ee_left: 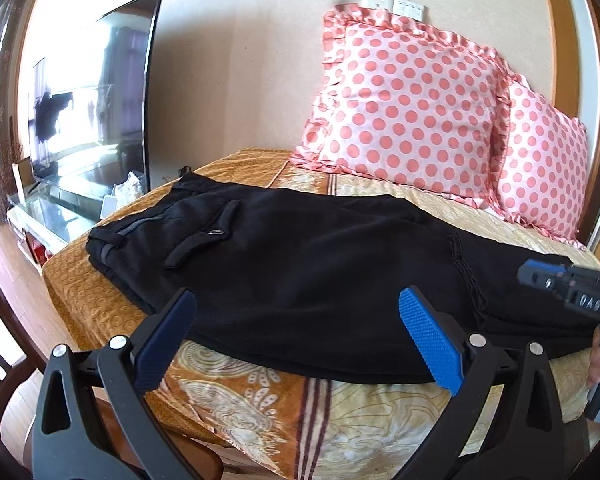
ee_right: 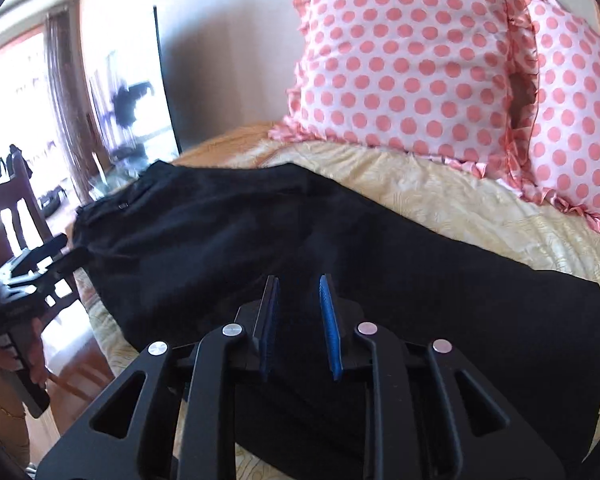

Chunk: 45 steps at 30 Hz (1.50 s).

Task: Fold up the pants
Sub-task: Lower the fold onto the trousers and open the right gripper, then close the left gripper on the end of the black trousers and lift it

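Black pants (ee_left: 300,264) lie flat across the patterned bed cover, waistband at the left, legs running right. They also show in the right wrist view (ee_right: 260,232). My left gripper (ee_left: 300,336) is wide open and empty, just above the pants' near edge. My right gripper (ee_right: 298,320) hovers over the leg end of the pants with its blue pads a narrow gap apart and nothing between them. It also shows at the right edge of the left wrist view (ee_left: 540,276).
Two pink polka-dot pillows (ee_left: 404,108) lean against the wall behind the pants. A television (ee_left: 92,96) stands on a glass stand left of the bed. A wooden chair (ee_right: 16,208) is at the far left. The bed cover (ee_left: 284,408) drops off at the near edge.
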Tool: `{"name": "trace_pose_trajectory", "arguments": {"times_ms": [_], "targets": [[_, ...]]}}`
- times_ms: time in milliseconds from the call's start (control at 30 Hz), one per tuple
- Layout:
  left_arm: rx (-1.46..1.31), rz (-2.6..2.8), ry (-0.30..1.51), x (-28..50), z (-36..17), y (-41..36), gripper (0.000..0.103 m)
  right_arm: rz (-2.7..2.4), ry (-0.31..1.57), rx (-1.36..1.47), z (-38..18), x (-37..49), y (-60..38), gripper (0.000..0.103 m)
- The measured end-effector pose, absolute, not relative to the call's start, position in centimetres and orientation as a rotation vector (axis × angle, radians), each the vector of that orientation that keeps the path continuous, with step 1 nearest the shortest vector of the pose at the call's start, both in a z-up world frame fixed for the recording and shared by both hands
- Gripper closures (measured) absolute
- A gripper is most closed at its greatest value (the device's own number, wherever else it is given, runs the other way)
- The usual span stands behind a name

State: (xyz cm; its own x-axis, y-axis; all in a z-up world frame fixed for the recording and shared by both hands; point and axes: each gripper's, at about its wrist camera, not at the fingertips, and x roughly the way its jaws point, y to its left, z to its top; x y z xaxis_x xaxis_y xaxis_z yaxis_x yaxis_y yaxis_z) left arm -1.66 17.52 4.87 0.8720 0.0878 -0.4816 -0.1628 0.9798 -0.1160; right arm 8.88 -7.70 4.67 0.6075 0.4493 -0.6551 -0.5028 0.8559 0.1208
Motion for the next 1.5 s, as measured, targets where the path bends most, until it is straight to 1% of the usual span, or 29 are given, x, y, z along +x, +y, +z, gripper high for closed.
{"name": "trace_pose_trajectory", "arguments": {"times_ms": [67,133,200,233,267,300,333,367,467,633,1000,1067,1100,1133,1167,1233,1267,1300,1333,1400,1467,1500], "targets": [[-0.196,0.135,0.506,-1.7,4.9,18.6,0.002,0.575,0.831,-0.159,3.0,9.5,-6.0,0.081],[-0.252,0.143,0.517,-1.8,5.0,20.3,0.002,0.546,0.786,-0.260,2.6,8.4,-4.9,0.080],[-0.333,0.160,0.527,-2.0,5.2,22.7,0.002,0.563,0.779,-0.218,2.9,7.9,-5.4,0.080],[-0.364,0.162,0.530,-1.9,5.2,23.5,0.002,0.582,0.782,-0.169,3.0,7.9,-6.0,0.077],[-0.415,0.163,0.534,-1.9,5.2,24.8,0.002,0.594,0.784,-0.112,3.1,7.9,-6.8,0.072],[-0.478,0.169,0.541,-1.9,5.1,26.4,0.002,0.591,0.779,-0.090,3.0,8.0,-7.2,0.057],[-0.524,0.171,0.546,-1.8,5.0,27.5,0.002,0.585,0.770,-0.081,3.1,7.6,-7.6,0.045],[-0.592,0.168,0.555,-1.6,4.8,29.2,0.002,0.579,0.757,-0.080,3.2,7.6,-7.8,0.043],[-0.725,0.121,0.582,-0.9,4.2,31.7,0.002,0.582,0.735,-0.073,3.5,7.2,-8.3,0.043],[-0.914,0.020,0.635,0.9,2.8,33.7,0.002,0.595,0.721,-0.055,4.0,7.3,-8.4,0.043],[-1.158,-0.042,0.601,1.7,1.6,36.0,0.003,0.607,0.716,-0.041,3.5,7.3,-8.0,0.039],[-1.193,-0.033,0.594,1.7,1.4,36.3,0.008,0.608,0.710,-0.037,3.5,7.2,-8.0,0.038],[-1.218,-0.022,0.585,1.7,1.1,36.4,0.013,0.609,0.708,-0.036,3.5,7.2,-8.0,0.038],[-1.229,-0.013,0.581,1.6,1.0,36.5,0.020,0.609,0.706,-0.036,3.5,7.2,-8.0,0.038],[-1.239,-0.001,0.580,1.6,0.8,36.6,0.024,0.608,0.705,-0.036,3.4,7.1,-8.0,0.037],[-1.256,0.033,0.580,1.4,0.5,36.7,0.039,0.609,0.705,-0.035,3.4,7.1,-8.1,0.037],[-1.257,0.050,0.584,1.3,0.4,36.7,0.043,0.610,0.706,-0.035,3.4,7.1,-8.1,0.037],[-1.253,0.072,0.594,1.0,0.3,36.6,0.052,0.610,0.707,-0.036,3.4,7.0,-8.1,0.037],[-1.255,0.085,0.593,0.5,0.2,36.5,0.054,0.612,0.704,-0.037,3.5,6.9,-8.2,0.037],[-1.286,0.088,0.568,-0.7,-0.1,36.3,0.053,0.605,0.692,-0.052,3.6,6.7,-8.3,0.036],[-1.331,0.086,0.543,-1.6,-0.2,36.3,0.044,0.593,0.683,-0.062,3.8,6.7,-8.3,0.036],[-1.366,0.065,0.525,-1.9,-0.2,36.3,0.034,0.591,0.680,-0.064,3.9,6.8,-8.2,0.036]]}}
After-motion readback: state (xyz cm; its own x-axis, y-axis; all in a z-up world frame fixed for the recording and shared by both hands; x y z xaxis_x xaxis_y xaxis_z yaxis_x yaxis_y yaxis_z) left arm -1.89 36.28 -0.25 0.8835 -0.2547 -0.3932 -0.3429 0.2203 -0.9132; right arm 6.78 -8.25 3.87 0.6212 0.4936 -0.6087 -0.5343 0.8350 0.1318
